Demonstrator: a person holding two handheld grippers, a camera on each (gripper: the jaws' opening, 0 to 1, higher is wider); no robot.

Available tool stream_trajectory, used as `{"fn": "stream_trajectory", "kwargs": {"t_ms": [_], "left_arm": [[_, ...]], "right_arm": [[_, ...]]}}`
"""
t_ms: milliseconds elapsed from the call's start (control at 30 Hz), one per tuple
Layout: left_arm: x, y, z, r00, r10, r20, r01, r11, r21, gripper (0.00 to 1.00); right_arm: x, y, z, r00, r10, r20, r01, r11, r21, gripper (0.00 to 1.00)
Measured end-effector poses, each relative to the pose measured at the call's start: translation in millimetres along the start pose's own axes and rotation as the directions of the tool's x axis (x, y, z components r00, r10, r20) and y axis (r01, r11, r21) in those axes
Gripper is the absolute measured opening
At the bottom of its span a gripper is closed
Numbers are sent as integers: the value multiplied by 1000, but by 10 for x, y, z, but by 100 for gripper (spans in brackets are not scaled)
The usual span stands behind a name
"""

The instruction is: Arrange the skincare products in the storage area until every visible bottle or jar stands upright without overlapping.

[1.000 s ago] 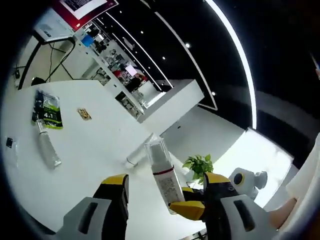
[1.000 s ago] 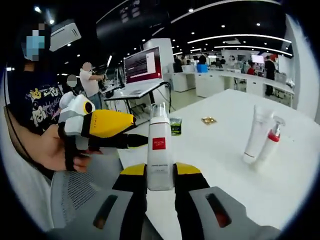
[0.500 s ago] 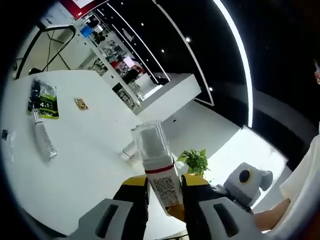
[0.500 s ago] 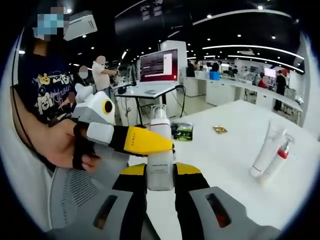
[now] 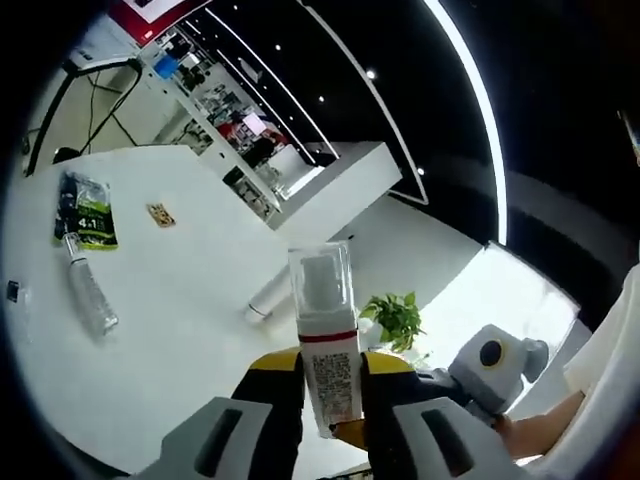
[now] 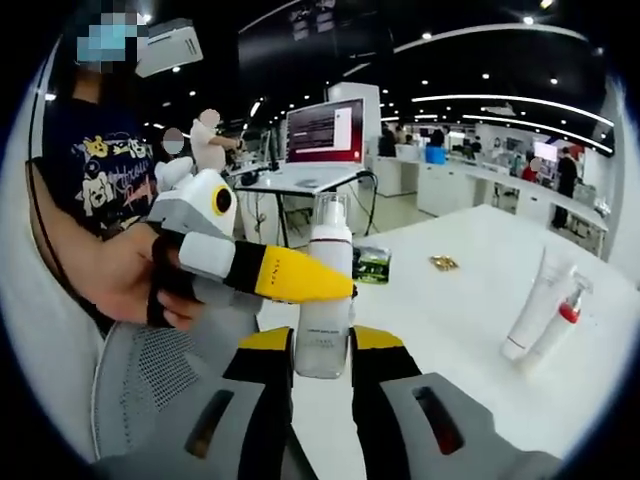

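Both the left gripper (image 5: 331, 378) and the right gripper (image 6: 322, 352) were clamped on the white pump bottle (image 6: 324, 300), which stood upright between each pair of jaws above the white table (image 6: 470, 340).

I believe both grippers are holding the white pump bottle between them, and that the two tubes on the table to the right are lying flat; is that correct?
Not quite. Both the left gripper and the right gripper do clamp the pump bottle, but the right gripper view shows the two tubes standing upright on the table, leaning against each other, not lying flat.
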State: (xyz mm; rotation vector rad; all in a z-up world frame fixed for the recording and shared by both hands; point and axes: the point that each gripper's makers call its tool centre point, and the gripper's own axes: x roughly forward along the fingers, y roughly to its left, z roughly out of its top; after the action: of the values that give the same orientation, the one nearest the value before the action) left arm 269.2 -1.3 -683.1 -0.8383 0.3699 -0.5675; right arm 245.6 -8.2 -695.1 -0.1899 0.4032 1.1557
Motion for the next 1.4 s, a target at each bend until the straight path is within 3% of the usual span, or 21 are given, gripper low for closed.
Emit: {"fn": "stream_trajectory", "kwargs": {"t_ms": [133, 267, 300, 400, 433, 533, 600, 633, 700, 767, 833, 900, 1033, 1400], "left_arm": [[-9, 39, 74, 1000, -1, 8, 1, 1000, 26, 21], [2, 46, 23, 997, 1, -71, 11, 987, 163, 20], [12, 18, -14, 995, -6, -101, 28, 976, 218, 20], [36, -106, -132, 983, -54, -173, 102, 953, 284, 20], [45, -157, -173, 978, -70, -198, 133, 937, 324, 20], [48, -280, -281, 958, -113, -263, 206, 909, 362, 20], [47, -325, -331, 948, -121, -294, 242, 874, 422, 20], [34, -375, -374, 938, -139, -318, 270, 868, 416, 20], [24, -389, -403, 933, -135, -332, 283, 847, 450, 20], [-10, -407, -476, 917, -148, -372, 316, 838, 445, 20], [-30, -391, -525, 910, -135, -392, 326, 817, 475, 20], [-40, -399, -549, 907, -140, -397, 332, 819, 468, 20], [-73, -404, -595, 899, -143, -414, 346, 812, 470, 20], [-44, -421, -640, 887, -156, -434, 378, 786, 490, 20]], "right_arm": [[-154, -58, 49, 999, -6, 31, 5, 1000, 28, 22], [-323, -161, 175, 995, -21, 100, 11, 995, 103, 26], [-369, -159, 253, 991, 1, 131, -18, 991, 131, 26], [-436, -67, 432, 979, 105, 175, -137, 974, 181, 22], [-442, -102, 476, 979, 102, 176, -133, 975, 177, 24], [-438, -91, 541, 978, 129, 165, -154, 976, 151, 32], [-421, -103, 553, 981, 133, 141, -152, 980, 131, 35], [-417, -84, 569, 979, 150, 136, -166, 979, 116, 35], [-418, -27, 570, 974, 195, 116, -207, 973, 98, 33], [-416, 48, 524, 968, 243, 69, -247, 966, 69, 32], [-401, 67, 527, 966, 251, 67, -255, 965, 59, 32], [-400, 122, 537, 957, 281, 77, -287, 955, 75, 30], [-393, 88, 490, 960, 273, 59, -277, 957, 83, 20], [-388, 131, 390, 958, 288, -3, -287, 957, 49, 21]]}}
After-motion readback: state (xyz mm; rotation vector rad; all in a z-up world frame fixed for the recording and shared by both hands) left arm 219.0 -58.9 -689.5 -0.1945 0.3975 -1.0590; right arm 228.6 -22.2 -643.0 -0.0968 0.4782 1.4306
